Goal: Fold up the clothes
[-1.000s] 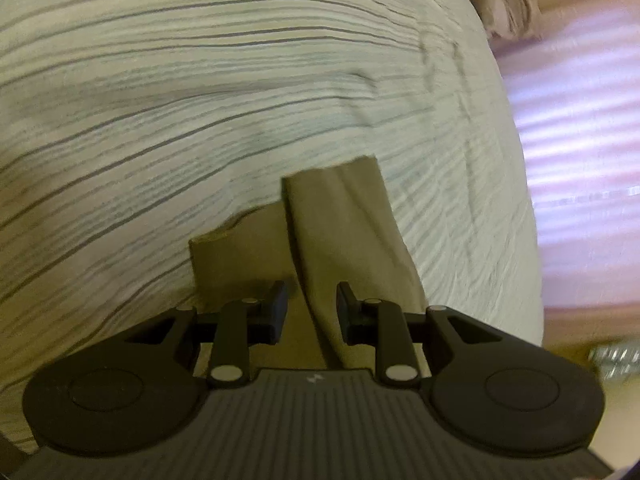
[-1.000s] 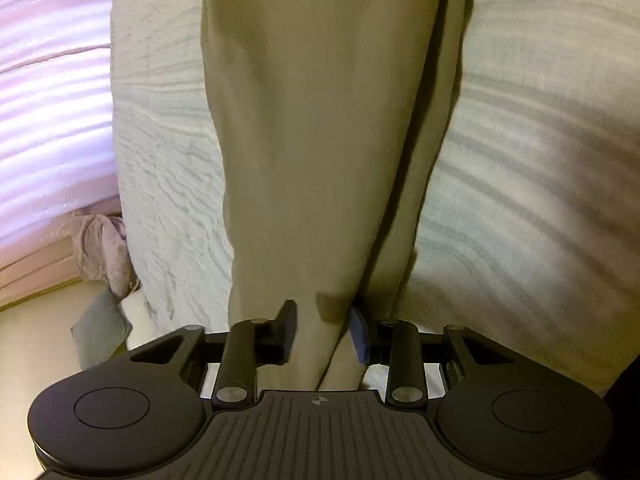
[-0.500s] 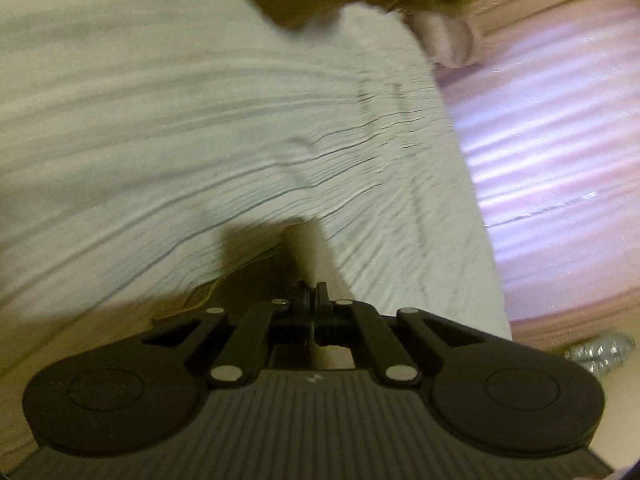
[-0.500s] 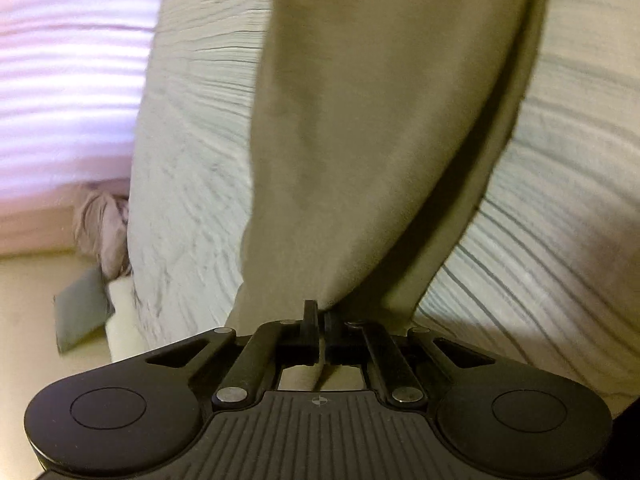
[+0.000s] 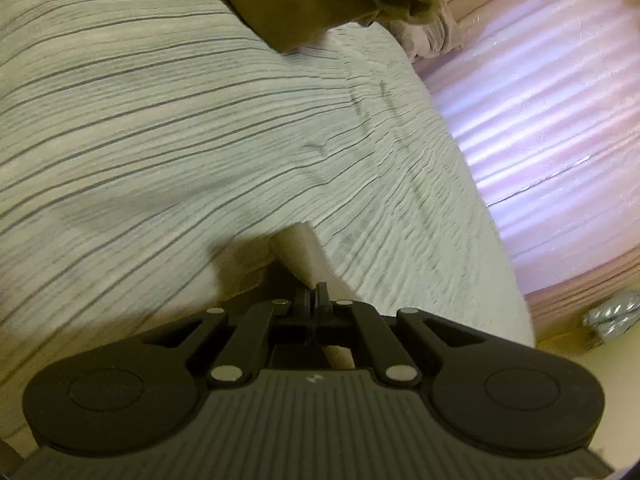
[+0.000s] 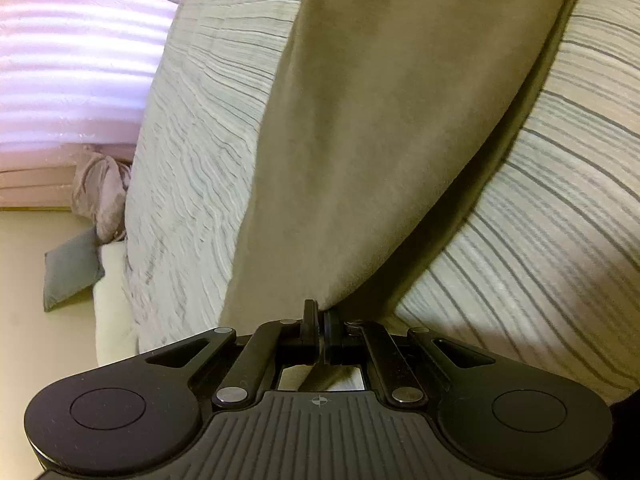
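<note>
**Both grippers clamped on the trousers, cloth lifted off the bed**

Left gripper (image 5: 313, 294): I see its jaws pressed together on a narrow tip of the olive-khaki cloth trousers (image 5: 298, 254). A small cone of fabric sticks out past the fingertips, and a strip shows behind them. More of the same olive fabric hangs bunched at the top of the left view, above the pale bedspread with thin grey stripes (image 5: 160, 128).

Right gripper (image 6: 318, 320): jaws closed on the lower edge of the trousers (image 6: 380, 120). From the pinch, the cloth fans out wide and runs up and away to the top of the view, casting a dark shadow on the striped bedspread (image 6: 540, 208) along its right side (so that stretch looks raised off the bed, not lying flat).

Off the bed edge: pink ribbed curtain (image 5: 540, 120), a pinkish crumpled cloth bundle (image 6: 98, 188), a small grey cushion (image 6: 70, 274) on the pale floor. Left view is somewhat motion-blurred.
</note>
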Action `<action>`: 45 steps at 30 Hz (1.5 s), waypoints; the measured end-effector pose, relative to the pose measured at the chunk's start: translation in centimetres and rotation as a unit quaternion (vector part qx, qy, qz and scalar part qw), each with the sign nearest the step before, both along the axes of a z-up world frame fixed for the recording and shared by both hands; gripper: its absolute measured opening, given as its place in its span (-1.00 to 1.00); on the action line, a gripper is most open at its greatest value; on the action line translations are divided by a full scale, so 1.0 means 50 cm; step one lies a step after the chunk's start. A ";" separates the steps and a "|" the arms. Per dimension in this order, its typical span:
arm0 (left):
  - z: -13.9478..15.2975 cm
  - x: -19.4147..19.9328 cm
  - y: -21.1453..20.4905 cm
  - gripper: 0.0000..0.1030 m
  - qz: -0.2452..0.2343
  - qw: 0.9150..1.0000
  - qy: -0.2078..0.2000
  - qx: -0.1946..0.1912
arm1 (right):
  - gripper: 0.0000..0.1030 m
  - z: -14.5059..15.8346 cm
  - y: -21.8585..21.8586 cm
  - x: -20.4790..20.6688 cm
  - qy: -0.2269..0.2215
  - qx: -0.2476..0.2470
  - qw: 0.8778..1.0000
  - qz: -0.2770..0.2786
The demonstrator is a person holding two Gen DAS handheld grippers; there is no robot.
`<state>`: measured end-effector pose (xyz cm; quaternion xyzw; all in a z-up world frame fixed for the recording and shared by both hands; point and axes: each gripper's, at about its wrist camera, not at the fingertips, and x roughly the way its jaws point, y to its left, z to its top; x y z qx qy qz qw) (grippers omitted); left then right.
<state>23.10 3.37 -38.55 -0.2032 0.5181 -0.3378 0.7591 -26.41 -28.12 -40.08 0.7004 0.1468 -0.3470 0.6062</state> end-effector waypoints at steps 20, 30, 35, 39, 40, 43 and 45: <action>0.067 -0.153 -0.085 -0.92 -0.009 0.980 -0.098 0.175 | -0.21 0.080 -0.095 -0.161 0.151 -0.116 0.982 0.009; 0.044 -0.456 -0.325 -0.92 -0.167 0.974 -0.062 0.141 | -0.21 0.026 -0.119 -0.227 0.315 -0.193 0.902 0.222; 0.044 -0.550 -0.371 -0.92 -0.198 0.969 -0.056 0.139 | -0.20 0.063 -0.145 -0.364 0.219 -0.151 0.956 0.122; 0.049 -0.579 -0.397 -0.92 -0.198 0.971 -0.038 0.132 | -0.21 0.026 -0.206 -0.499 0.117 -0.071 0.990 -0.047; 0.053 -0.586 -0.399 -0.92 -0.199 0.970 -0.039 0.133 | -0.21 0.012 -0.214 -0.523 0.096 -0.058 0.991 -0.076; 0.062 -0.599 -0.402 -0.92 -0.204 0.968 -0.045 0.138 | -0.21 -0.014 -0.224 -0.561 0.073 -0.045 0.989 -0.124; 0.065 -0.602 -0.396 -0.92 -0.205 0.967 -0.047 0.142 | -0.21 -0.014 -0.225 -0.573 0.075 -0.056 0.986 -0.138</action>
